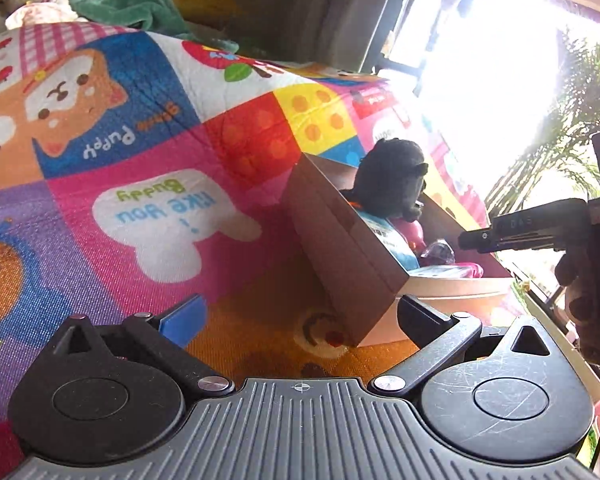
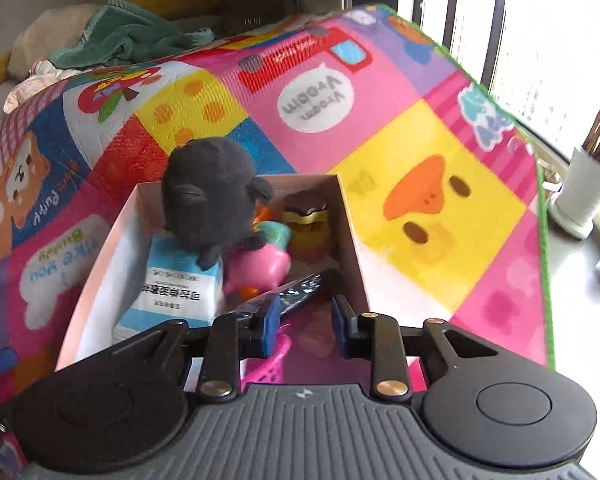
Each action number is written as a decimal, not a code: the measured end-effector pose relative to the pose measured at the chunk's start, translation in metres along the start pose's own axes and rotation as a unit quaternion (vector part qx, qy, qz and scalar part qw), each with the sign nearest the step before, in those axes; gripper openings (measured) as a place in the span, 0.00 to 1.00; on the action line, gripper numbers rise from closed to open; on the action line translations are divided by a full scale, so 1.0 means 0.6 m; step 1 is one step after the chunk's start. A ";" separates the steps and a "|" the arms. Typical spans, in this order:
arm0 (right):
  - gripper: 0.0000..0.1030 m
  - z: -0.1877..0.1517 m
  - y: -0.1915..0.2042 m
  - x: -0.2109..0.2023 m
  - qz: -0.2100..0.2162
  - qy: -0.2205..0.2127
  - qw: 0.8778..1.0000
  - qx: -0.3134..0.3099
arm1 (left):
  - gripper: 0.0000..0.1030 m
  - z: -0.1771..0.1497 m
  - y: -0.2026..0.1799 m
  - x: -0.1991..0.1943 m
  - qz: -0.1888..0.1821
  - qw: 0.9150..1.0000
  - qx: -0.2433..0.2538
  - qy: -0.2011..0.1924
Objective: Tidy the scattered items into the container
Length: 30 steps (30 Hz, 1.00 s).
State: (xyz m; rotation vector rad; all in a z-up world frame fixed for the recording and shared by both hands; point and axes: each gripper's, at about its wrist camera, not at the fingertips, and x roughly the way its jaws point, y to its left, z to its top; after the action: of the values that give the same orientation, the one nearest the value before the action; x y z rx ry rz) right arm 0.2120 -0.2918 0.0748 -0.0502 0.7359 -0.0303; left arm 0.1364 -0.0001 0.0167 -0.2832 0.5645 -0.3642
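The cardboard box [image 2: 352, 236] sits on the colourful play mat [image 2: 440, 128], its open top crowded with toys. A dark plush toy [image 2: 212, 196] stands at the far left of the box, leaning on a white and blue carton [image 2: 180, 292] with printed text. Beside it lie a pink toy [image 2: 268, 264], a teal piece, and a brown and yellow stacked toy [image 2: 306, 220] against the far right wall. A dark shiny wrapped item [image 2: 308, 288] lies at the near end of the box, next to a pink basket-like piece [image 2: 272, 364]. The right tool [image 2: 306, 328] hangs over the near end of the box, its blue-padded jaws narrowed to a small gap with nothing pressed between the pads. In the left wrist view the left tool [image 1: 300, 316] hovers low by the box's near corner, jaws spread wide and empty, with the right tool's dark body and a hand [image 1: 592, 300] at the right edge. Beyond the mat's far edge lie a green cloth [image 2: 128, 40] and other bedding; a white plant pot [image 2: 584, 196] stands to the right by the bright window.
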 end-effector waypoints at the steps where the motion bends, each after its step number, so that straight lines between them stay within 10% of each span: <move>1: 0.27 0.001 0.001 -0.013 -0.009 -0.026 1.000 -0.010 | 1.00 -0.001 -0.004 0.000 -0.001 1.000 0.006 0.000; 4: 0.58 0.028 0.008 -0.035 -0.001 -0.084 0.996 0.000 | 1.00 -0.006 -0.014 0.004 -0.010 1.000 0.024 0.008; 6: 0.96 0.047 0.018 -0.031 0.017 -0.114 0.993 0.021 | 1.00 -0.008 -0.016 0.004 -0.017 0.999 0.027 0.010; 11: 0.95 0.104 0.101 0.051 0.030 -0.108 0.993 -0.024 | 1.00 -0.005 -0.003 0.000 -0.022 1.000 0.008 0.008; 15: 0.64 0.113 0.153 0.127 0.034 -0.041 0.996 -0.067 | 1.00 0.000 0.007 -0.003 -0.024 1.000 -0.010 0.010; 24: 0.63 0.094 0.094 0.109 0.213 0.061 0.964 0.146 | 1.00 0.003 0.019 -0.004 -0.037 0.998 -0.035 0.021; 30: 0.75 0.085 0.076 0.099 0.062 0.025 0.993 0.101 | 1.00 0.002 0.014 -0.002 -0.032 0.999 -0.030 0.023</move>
State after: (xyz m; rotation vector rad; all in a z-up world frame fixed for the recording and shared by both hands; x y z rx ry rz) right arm 0.2908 -0.2470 0.0704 0.1901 0.7811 0.0124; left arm 0.1382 0.0081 0.0150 -0.3519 0.6130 -0.4174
